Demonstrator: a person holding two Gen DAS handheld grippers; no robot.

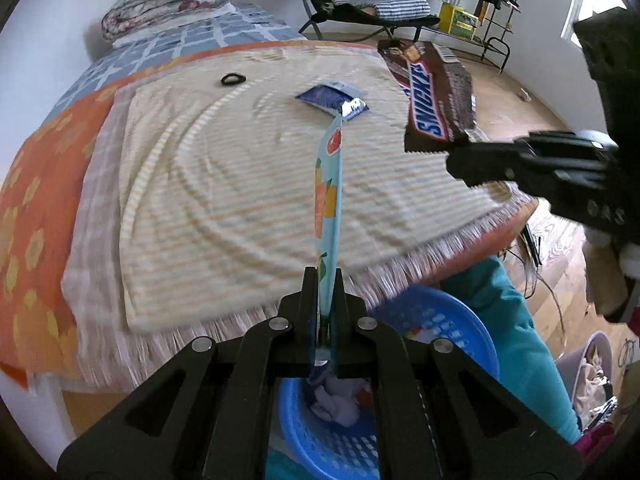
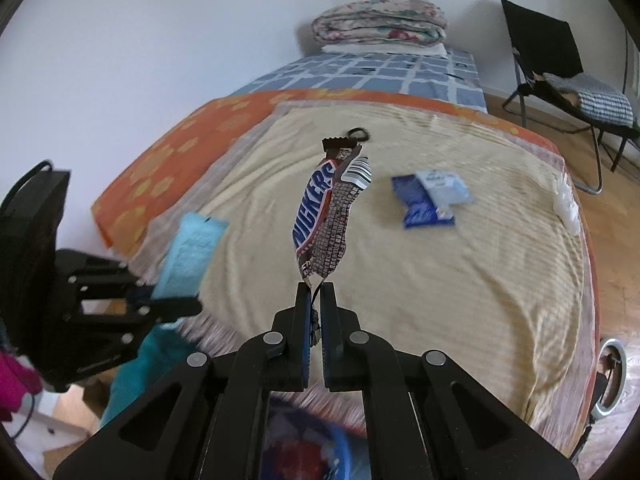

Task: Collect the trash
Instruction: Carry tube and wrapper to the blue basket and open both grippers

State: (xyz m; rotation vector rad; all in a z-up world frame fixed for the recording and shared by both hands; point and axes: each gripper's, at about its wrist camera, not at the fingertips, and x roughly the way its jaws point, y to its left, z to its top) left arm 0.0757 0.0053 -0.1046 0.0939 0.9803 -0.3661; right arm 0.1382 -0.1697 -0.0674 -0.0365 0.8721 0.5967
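Left tongs (image 1: 324, 280) clamped on light-blue wrapper (image 1: 330, 192), right tongs (image 2: 316, 296) pinching Snickers wrapper (image 2: 326, 216) by its tail. Both aloft over bed edge, blue basket (image 1: 460, 320) below. Featherlight, floppy, probably slick; best gripped at crimped ends.

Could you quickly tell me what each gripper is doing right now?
Left gripper: shut on the light blue wrapper.
Right gripper: shut on the Snickers wrapper.
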